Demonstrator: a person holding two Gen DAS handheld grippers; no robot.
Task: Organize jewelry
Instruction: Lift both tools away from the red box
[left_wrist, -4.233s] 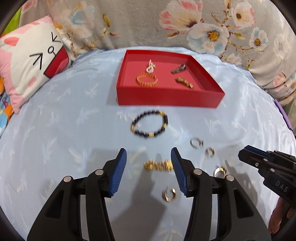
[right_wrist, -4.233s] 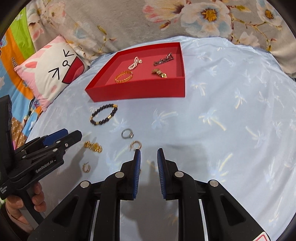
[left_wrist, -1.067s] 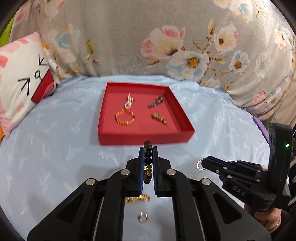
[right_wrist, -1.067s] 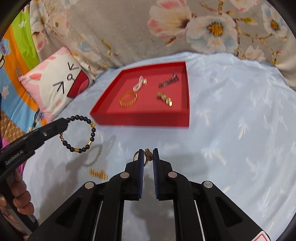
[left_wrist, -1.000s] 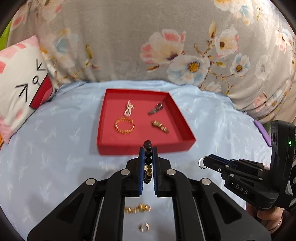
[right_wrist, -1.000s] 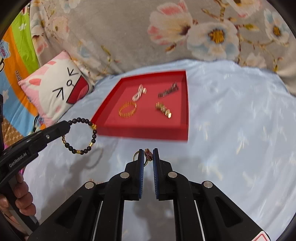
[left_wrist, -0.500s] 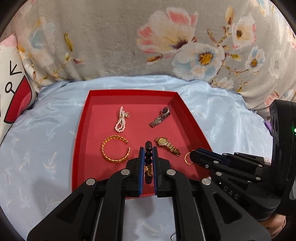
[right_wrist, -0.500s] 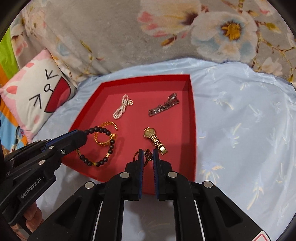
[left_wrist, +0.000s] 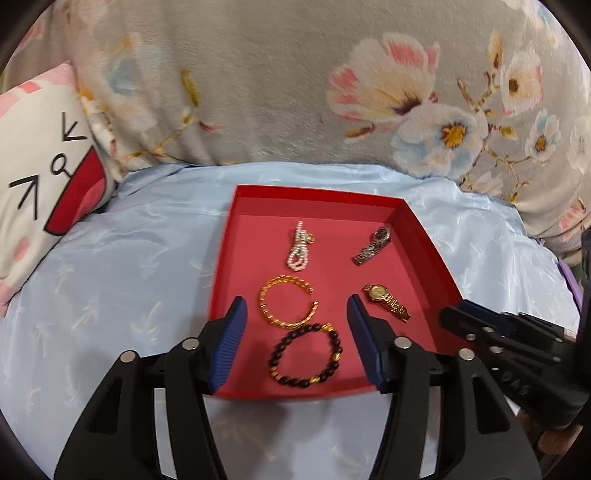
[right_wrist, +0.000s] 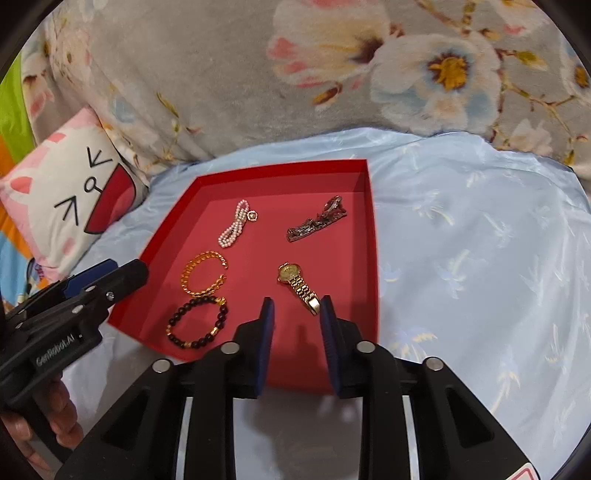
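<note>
The left gripper (left_wrist: 293, 338) has let go: its jaws, clenched on the beaded bracelet (left_wrist: 306, 354) half a second ago, now stand spread, and the bracelet lies flat at the near edge of the red tray (left_wrist: 424, 240), touching the gold bangle (left_wrist: 288, 307) behind it. The right gripper (right_wrist: 294, 322) has parted its jaws too, and the small ring it carried is no longer visible, so I cannot tell where it landed. Farther back the gold watch (right_wrist: 298, 283), pearl strand (right_wrist: 236, 223) and silver watch (right_wrist: 316, 219) lie apart, so this delivery looks done.

black gripper (left_wrist: 295, 332), blue ribbed pads (left_wrist: 231, 343).
</note>
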